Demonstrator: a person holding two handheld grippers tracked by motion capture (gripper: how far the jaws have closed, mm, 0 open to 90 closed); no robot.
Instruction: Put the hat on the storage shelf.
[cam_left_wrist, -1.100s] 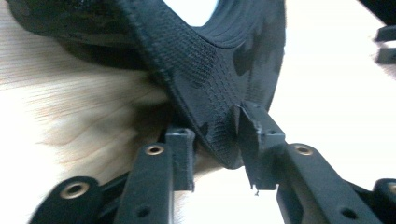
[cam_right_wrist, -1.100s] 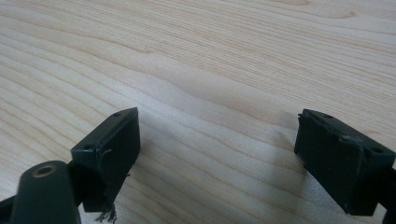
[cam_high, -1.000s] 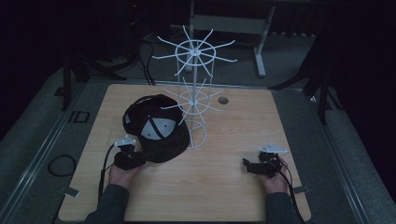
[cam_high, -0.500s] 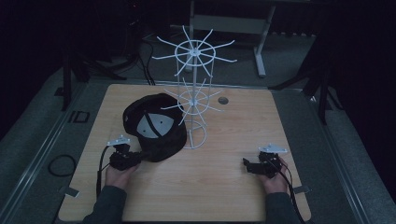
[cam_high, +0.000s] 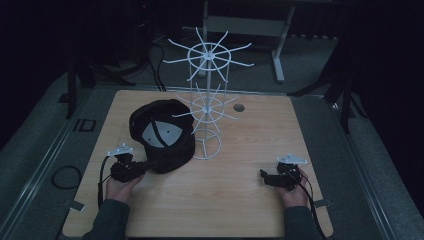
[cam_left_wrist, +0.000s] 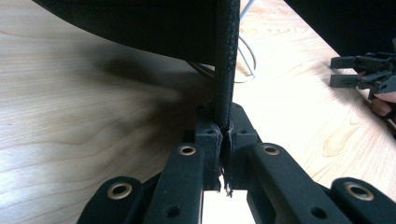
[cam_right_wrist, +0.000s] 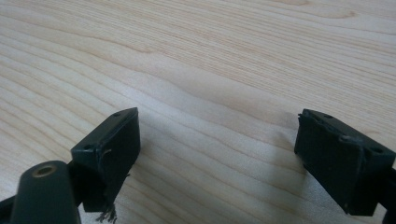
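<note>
A black cap (cam_high: 162, 132) lies upside down on the wooden table (cam_high: 240, 200), its pale lining facing up, just left of a white wire rack (cam_high: 207, 107). My left gripper (cam_high: 141, 165) is at the cap's near edge and shut on it. In the left gripper view the jaws (cam_left_wrist: 223, 126) pinch the cap's thin black rim (cam_left_wrist: 227, 60), and the cap body (cam_left_wrist: 140, 23) hangs above the wood. My right gripper (cam_high: 263, 176) rests near the table's front right, open. Its fingertips (cam_right_wrist: 219, 135) stand wide apart over bare wood.
The wire rack stands upright on a ring base at the table's middle, with hooks spreading out at two levels. A small round hole (cam_high: 238, 107) sits behind it. Black cables trail from both grippers. A dark floor surrounds the table.
My left gripper has shifted slightly left with the cap's rim, and the cap has moved a little with it. The right gripper has stayed put.
</note>
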